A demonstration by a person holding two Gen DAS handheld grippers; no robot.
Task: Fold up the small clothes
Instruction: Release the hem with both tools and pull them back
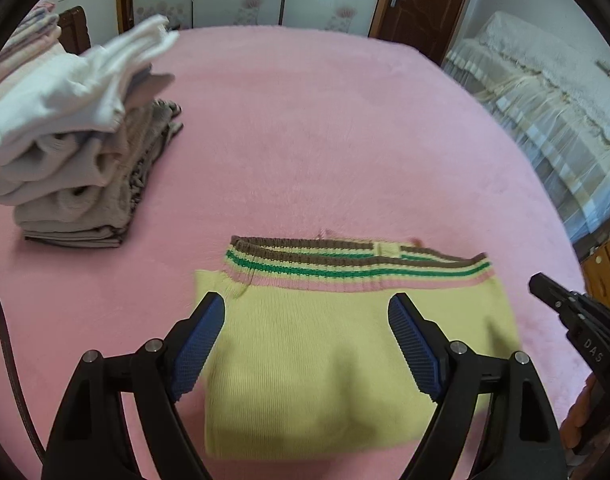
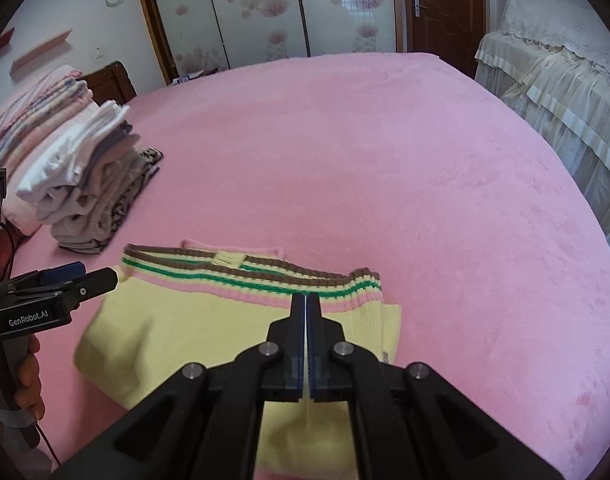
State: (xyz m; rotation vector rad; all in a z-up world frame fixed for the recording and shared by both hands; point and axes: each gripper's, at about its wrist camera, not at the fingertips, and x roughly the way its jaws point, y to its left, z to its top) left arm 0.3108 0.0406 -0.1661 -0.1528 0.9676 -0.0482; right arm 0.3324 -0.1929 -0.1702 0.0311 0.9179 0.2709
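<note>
Gaping left tool (image 1: 307,312) over sweater (image 1: 325,368); right tool (image 2: 306,300) closed.

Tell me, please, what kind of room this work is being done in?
Most likely a home bedroom. The yellow sweater lies on a wide bed with a pink blanket, a stack of folded clothes sits on it, and a wardrobe with flowered sliding doors stands behind.
</note>
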